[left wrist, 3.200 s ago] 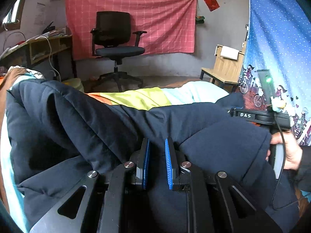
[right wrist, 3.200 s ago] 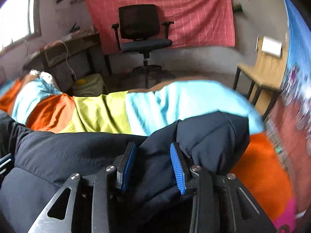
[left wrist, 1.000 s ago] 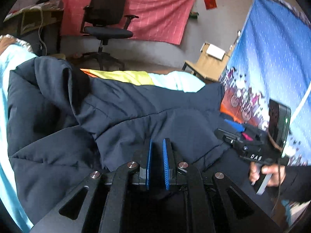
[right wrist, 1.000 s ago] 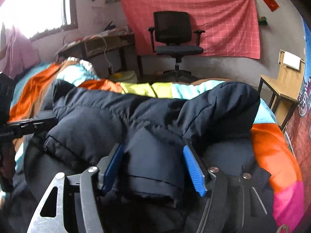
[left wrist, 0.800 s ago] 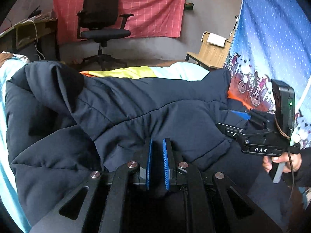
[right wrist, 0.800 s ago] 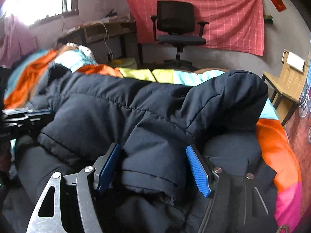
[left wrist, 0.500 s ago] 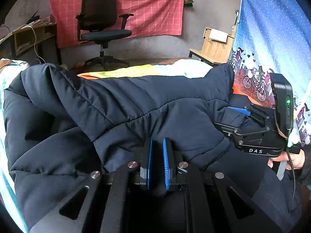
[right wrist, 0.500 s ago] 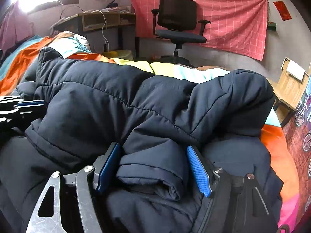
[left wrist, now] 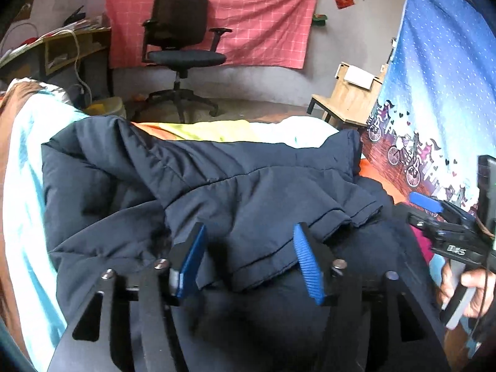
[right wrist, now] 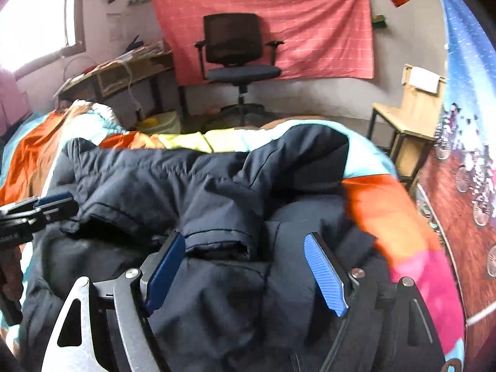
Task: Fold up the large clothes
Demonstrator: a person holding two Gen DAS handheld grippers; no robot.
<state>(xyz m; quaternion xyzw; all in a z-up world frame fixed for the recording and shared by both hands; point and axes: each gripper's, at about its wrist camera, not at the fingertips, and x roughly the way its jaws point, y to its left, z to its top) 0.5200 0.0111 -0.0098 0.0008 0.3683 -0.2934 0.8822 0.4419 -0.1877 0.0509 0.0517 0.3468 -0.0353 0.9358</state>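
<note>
Jacket (left wrist: 248,192): folded on the bed (right wrist: 387,217), 1 cuff toward you.
Left gripper (left wrist: 248,257): jaws opening, hem loose between them.
Right gripper (right wrist: 248,272): opening, cuff freed, probably.
Risk: puffy fold may spring open as you withdraw.
Room: chair (right wrist: 238,52) beyond the bed.

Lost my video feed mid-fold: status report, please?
Left gripper and right gripper: jaws opening, pads clear of fabric. Navy padded jacket lies folded over on the striped bedspread, cuff between right jaws. Nothing in the way.
</note>
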